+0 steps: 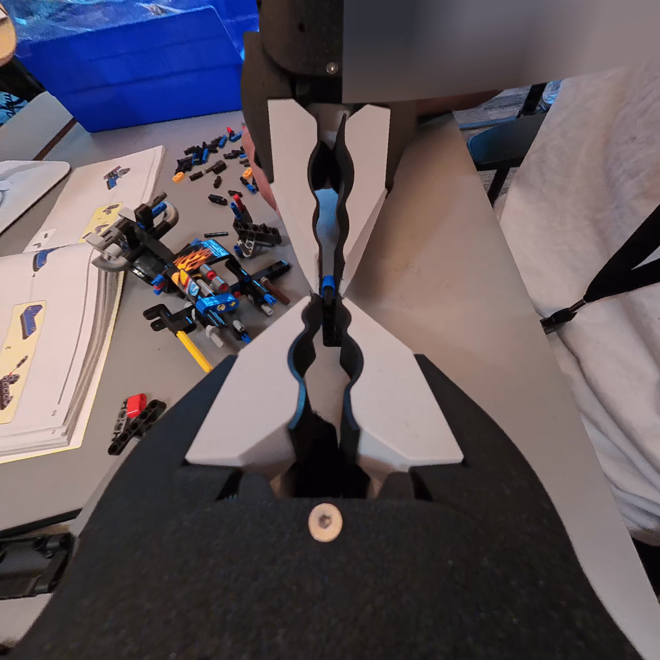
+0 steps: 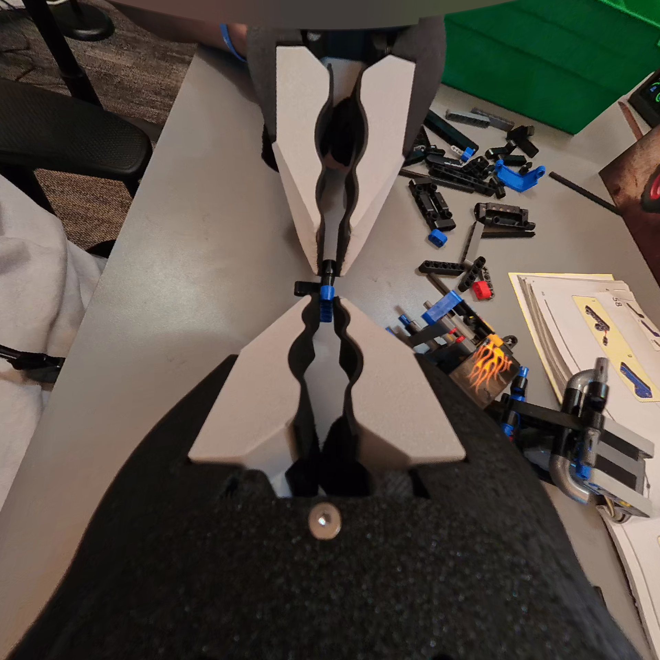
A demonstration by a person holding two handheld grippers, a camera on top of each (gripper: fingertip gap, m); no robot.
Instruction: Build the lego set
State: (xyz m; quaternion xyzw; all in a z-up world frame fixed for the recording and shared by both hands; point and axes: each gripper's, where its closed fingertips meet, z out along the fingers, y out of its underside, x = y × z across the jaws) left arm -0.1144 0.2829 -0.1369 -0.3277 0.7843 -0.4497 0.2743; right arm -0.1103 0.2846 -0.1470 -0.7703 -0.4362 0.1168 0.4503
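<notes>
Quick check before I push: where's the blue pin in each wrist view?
Left wrist view: the blue pin sits at picture centre, where the tips of the two grippers meet, joined to a black piece.
Right wrist view: the same pin at centre, in the near gripper's tips.
Shared landmark: the flame-decal car model, left of centre in the left wrist view, right of centre in the right.

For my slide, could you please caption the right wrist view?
Right gripper presses a blue pin into the black piece held by the left gripper.
</notes>
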